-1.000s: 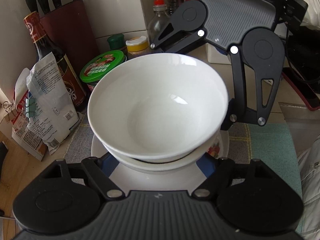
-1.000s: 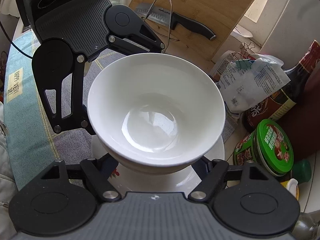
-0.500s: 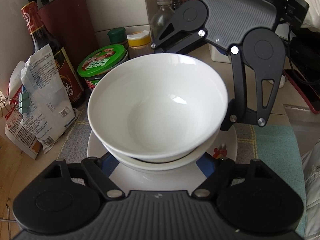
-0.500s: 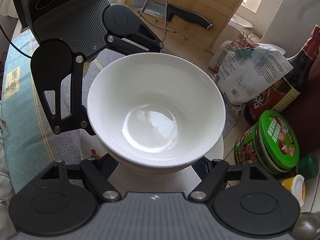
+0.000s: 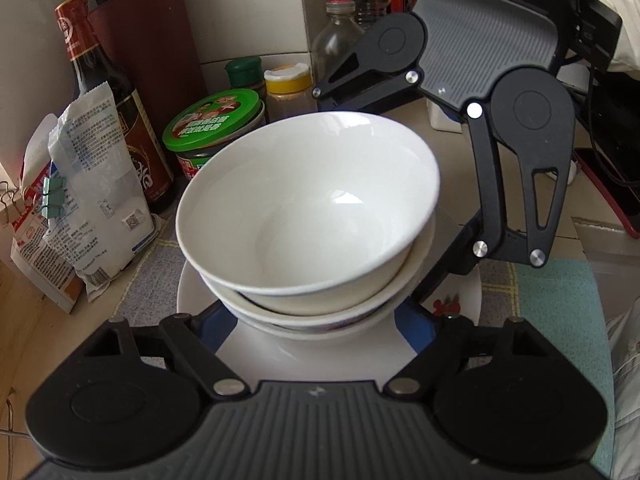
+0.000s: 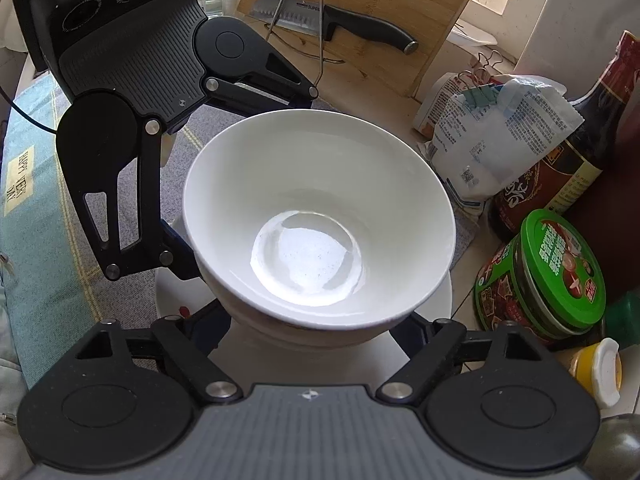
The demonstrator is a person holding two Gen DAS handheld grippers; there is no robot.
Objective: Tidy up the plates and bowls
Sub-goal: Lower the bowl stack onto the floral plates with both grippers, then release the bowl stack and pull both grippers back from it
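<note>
A white bowl [image 5: 308, 208] sits on top of several nested bowls [image 5: 320, 312] that stand on a white plate [image 5: 320, 356]. The stack also shows in the right wrist view: top bowl [image 6: 316, 220], plate [image 6: 436, 300]. My left gripper [image 5: 316, 320] has its fingers spread wide on either side of the base of the stack, under the plate's near edge; fingertips are hidden. My right gripper [image 6: 312, 320] stands the same way from the opposite side, spread wide around the stack. Each gripper shows in the other's view [image 5: 472, 120] [image 6: 132, 120].
A green-lidded jar [image 5: 216, 128], soy sauce bottle [image 5: 104, 108], flour bags [image 5: 92, 208], spice jars [image 5: 286, 88] and a knife block [image 5: 148, 40] crowd the left and back. A chequered cloth [image 5: 560, 300] covers the counter. A cutting board with a knife [image 6: 360, 28] leans behind.
The stack of plate and bowls has moved with both grippers toward the jars and bottles, and the view now sits higher so the top bowl looks tilted and the lower bowls show.
</note>
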